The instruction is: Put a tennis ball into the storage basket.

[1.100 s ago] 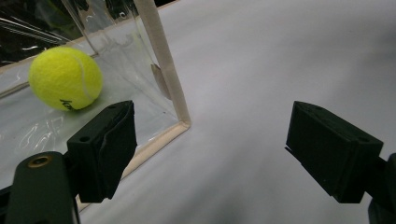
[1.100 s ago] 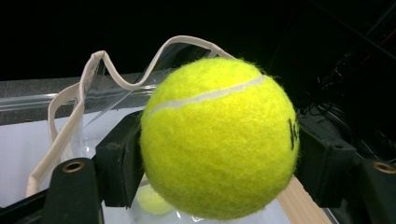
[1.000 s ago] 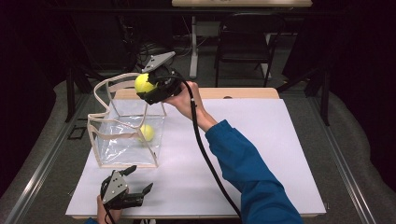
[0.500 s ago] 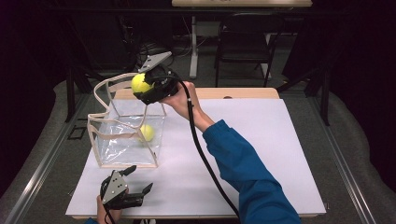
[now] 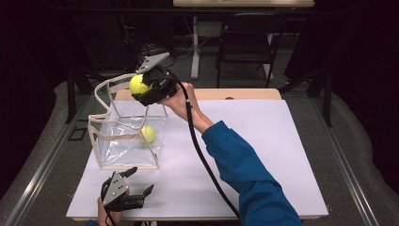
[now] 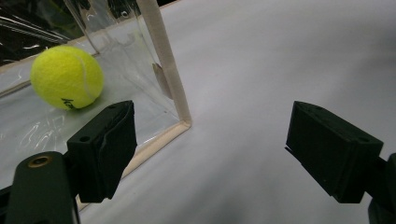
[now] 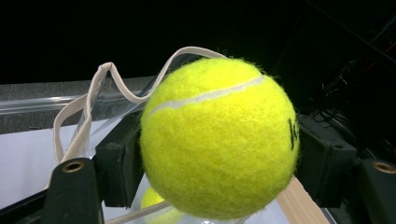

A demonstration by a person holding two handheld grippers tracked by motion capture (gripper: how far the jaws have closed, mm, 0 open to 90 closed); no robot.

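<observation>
Tennis ball (image 7: 219,140) sits pinched between the right gripper's (image 5: 143,87) closed jaws, above the clear bag's (image 5: 127,141) open top; light, fuzzy, springy, best held across its middle. Left gripper (image 5: 136,186) rests near the bag, jaws wide, empty. Beyond, a second ball (image 6: 67,77) lies inside; film glare blurs the bag's far wall.

In the right gripper view the held ball (image 7: 219,140) hides most of the bag (image 7: 93,107); a second ball (image 7: 156,205) gets cut off at the bottom edge.
</observation>
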